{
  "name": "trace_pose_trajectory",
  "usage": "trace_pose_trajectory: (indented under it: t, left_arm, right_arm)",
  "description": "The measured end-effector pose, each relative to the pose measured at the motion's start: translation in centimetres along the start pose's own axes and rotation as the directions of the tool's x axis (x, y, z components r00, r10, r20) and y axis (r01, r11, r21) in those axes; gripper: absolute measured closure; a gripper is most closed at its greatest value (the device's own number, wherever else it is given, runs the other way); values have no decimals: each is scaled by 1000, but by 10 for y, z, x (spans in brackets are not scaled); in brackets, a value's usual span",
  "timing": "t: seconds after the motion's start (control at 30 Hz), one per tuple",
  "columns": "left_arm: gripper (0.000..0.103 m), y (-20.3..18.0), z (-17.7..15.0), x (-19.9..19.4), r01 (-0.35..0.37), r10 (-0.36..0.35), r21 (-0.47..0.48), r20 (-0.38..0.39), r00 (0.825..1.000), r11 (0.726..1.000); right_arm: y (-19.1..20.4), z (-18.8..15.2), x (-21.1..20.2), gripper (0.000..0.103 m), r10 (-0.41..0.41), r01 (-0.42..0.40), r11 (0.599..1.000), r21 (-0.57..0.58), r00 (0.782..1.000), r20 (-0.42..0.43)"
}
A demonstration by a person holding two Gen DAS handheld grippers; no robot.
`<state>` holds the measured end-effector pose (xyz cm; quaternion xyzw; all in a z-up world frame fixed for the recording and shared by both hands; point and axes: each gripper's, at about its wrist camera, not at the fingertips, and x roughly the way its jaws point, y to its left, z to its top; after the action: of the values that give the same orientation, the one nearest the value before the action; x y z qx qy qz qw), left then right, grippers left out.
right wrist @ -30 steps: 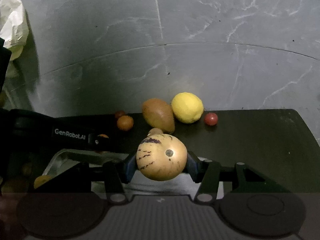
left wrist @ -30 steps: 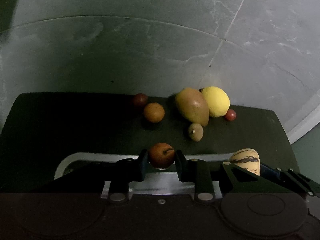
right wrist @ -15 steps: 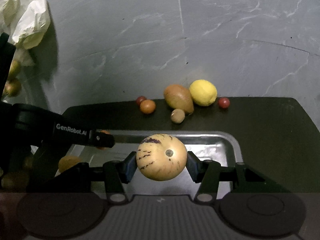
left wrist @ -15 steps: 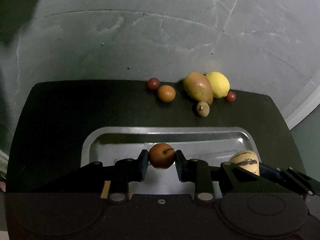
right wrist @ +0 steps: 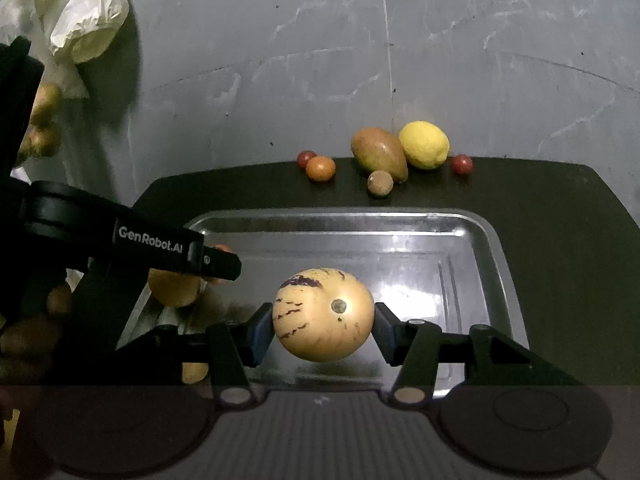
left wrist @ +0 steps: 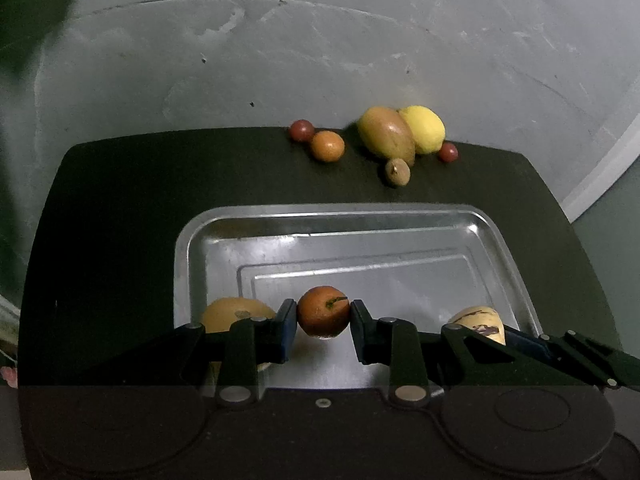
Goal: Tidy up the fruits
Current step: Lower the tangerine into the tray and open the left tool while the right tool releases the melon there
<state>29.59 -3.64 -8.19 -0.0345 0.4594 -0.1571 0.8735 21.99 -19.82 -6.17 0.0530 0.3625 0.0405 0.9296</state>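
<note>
left gripper (left wrist: 323, 317) closed on small orange (left wrist: 323, 317), over tray (left wrist: 192, 240) near edge | right gripper (right wrist: 323, 315) clamped on striped melon (right wrist: 323, 315), over tray middle | risk: round fruit likely to roll on release, hit yellow fruit (left wrist: 236, 314) in tray; grippers close together, could collide | six fruits left on mat (left wrist: 120, 208)

We see dim, greenish light in both views. Glare flares on the metal tray (right wrist: 486, 236) near its right rim. Fisheye bending curves the table (left wrist: 120, 208) edges, and corners vignette black.
</note>
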Motion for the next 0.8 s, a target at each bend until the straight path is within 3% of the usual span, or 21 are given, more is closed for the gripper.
trace_pose_trajectory:
  t: [0.23, 0.8]
  left_arm:
    - [73, -2, -9, 0, 13, -12, 58, -29, 1000, 998]
    - [72, 2, -19, -4, 8, -4, 68, -59, 998, 998]
  right_arm:
    - [5, -11, -3, 46, 1, -1, 1000, 2, 1000, -27]
    - [17, -19, -2, 46, 17, -18, 1000, -12, 997, -72]
